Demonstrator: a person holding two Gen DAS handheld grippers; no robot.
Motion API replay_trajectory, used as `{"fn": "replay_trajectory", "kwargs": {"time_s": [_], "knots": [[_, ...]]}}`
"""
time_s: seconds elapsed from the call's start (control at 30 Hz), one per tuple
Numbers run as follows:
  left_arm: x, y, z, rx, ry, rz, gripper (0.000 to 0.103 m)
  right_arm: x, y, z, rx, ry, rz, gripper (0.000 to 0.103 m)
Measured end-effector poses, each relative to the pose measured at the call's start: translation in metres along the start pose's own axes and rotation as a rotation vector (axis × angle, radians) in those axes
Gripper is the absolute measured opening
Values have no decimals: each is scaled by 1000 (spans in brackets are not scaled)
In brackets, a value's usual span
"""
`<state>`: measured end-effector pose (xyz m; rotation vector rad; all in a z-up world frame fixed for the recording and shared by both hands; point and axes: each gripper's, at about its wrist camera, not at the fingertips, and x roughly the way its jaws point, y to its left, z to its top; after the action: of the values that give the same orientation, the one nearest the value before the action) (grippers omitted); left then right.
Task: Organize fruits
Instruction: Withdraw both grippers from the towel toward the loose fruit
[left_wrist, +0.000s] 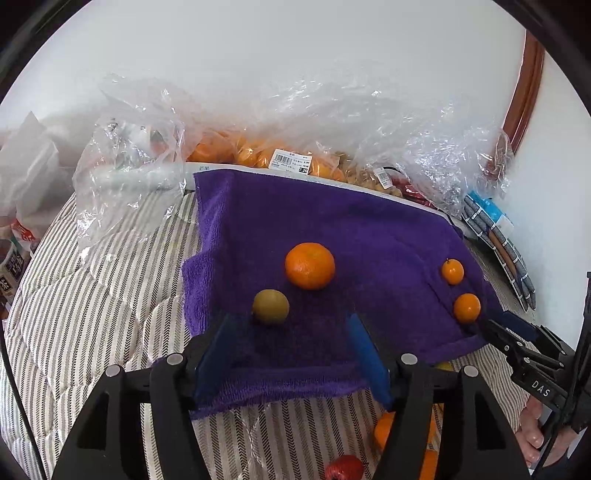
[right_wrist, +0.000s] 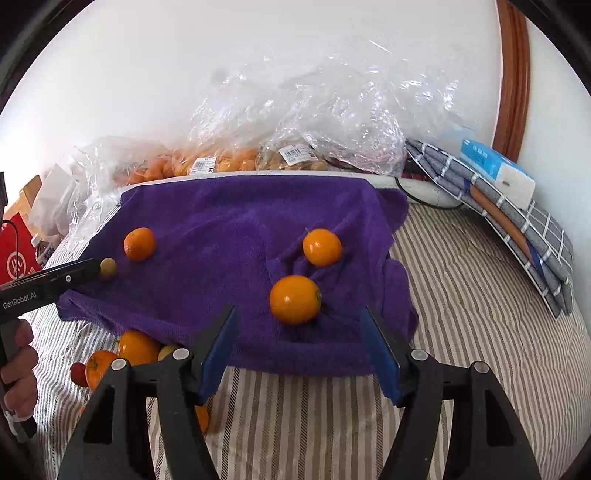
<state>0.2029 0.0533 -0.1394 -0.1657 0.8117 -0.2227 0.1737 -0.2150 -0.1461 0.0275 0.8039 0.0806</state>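
Note:
A purple towel (left_wrist: 332, 229) (right_wrist: 240, 221) lies on the striped bed. On it in the left wrist view are a large orange (left_wrist: 309, 266), a greenish-brown fruit (left_wrist: 270, 307) and two small oranges (left_wrist: 452, 271) (left_wrist: 467, 308). My left gripper (left_wrist: 290, 321) is open and empty, just short of the greenish fruit. My right gripper (right_wrist: 299, 314) is open and empty, its jaws either side of a small orange (right_wrist: 294, 300); another small orange (right_wrist: 322, 247) lies beyond. The large orange (right_wrist: 139, 244) and greenish fruit (right_wrist: 108, 266) sit at the left.
Loose oranges (right_wrist: 137, 348) and a small red fruit (right_wrist: 78, 373) lie on the striped cover (right_wrist: 480, 295) in front of the towel. Clear plastic bags of fruit (left_wrist: 258, 155) (right_wrist: 295, 155) stand behind. Folded checked cloths (right_wrist: 498, 210) and a tissue pack (right_wrist: 496, 171) lie at the right.

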Motion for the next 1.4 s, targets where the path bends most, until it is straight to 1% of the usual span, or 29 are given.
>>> {"fn": "replay_trajectory", "kwargs": {"time_s": [0.13, 0.23, 0.33, 0.43, 0.53, 0.63, 0.87, 1.13, 1.33, 1.4], "knots": [[-12, 0, -5, -2, -6, 1, 64, -11, -2, -3, 24, 0, 11, 67], [-21, 0, -8, -1, -8, 13, 64, -23, -2, -2, 28, -27, 16, 67], [-28, 3, -11, -27, 1, 18, 66, -36, 3, -1, 22, -45, 16, 67], [-32, 8, -16, -54, 17, 12, 66, -45, 7, -4, 20, -47, 43, 67], [-37, 14, -20, -75, 20, 13, 66, -52, 15, -10, -1, -52, 50, 67], [-40, 19, -23, -86, 29, 28, 66, -53, 21, -15, -19, -48, 49, 67], [-45, 26, -28, -91, 32, 42, 66, -49, 28, -26, -14, -13, 73, 67], [-48, 33, -31, -94, 32, 60, 66, -47, 31, -27, -8, -9, 90, 67], [-51, 43, -34, -106, 40, 72, 66, -44, 34, -29, 7, 4, 120, 67], [-51, 46, -36, -114, 44, 73, 66, -41, 38, -30, 0, 12, 122, 64]]}}
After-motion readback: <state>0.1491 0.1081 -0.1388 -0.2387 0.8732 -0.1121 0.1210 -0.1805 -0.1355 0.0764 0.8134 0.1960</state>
